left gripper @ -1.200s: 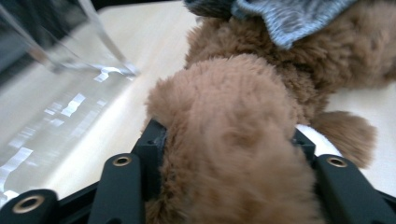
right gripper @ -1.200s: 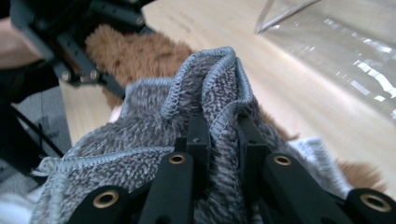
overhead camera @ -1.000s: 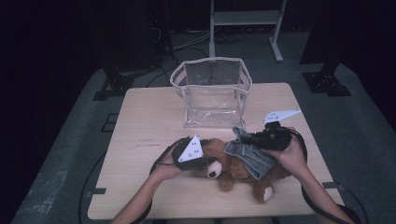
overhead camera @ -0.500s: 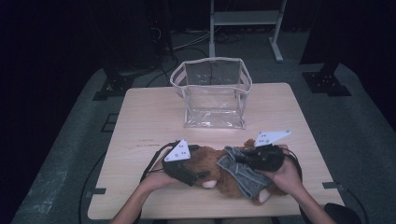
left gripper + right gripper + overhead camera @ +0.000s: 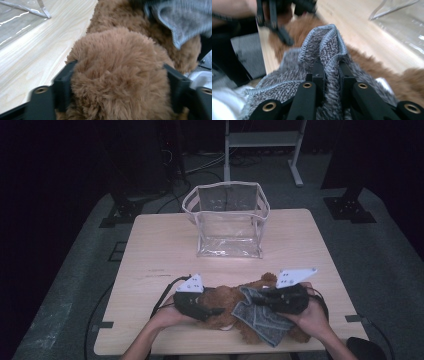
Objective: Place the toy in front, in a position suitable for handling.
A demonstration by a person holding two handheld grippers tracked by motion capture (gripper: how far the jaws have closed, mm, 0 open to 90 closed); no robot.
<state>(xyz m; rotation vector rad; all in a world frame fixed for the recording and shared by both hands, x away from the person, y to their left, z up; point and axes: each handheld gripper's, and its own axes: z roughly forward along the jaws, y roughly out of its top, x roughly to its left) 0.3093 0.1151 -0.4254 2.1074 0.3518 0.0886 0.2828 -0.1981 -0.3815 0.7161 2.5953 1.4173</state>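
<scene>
A brown plush teddy bear (image 5: 227, 302) lies near the table's front edge. My left gripper (image 5: 212, 311) reaches in from the left. Its jaws have just been closing and now press on either side of a rounded furry part of the bear (image 5: 117, 82). A grey knit cloth (image 5: 257, 317) is draped over the bear's right side. My right gripper (image 5: 257, 296) is shut on a raised fold of this cloth (image 5: 322, 45), and its fingertips are buried in the knit. The left gripper also appears blurred at the top left of the right gripper view.
A clear plastic bag (image 5: 227, 220) with white trim stands upright and open-topped at the table's far middle. Bare wood table (image 5: 160, 250) lies between the bag and the bear. Cables trail off the front edge, and a dark floor surrounds the table.
Both hands and the bear have shifted toward the front edge. The right gripper carried the grey cloth with it, and the left gripper has come round the bear's furry part.
</scene>
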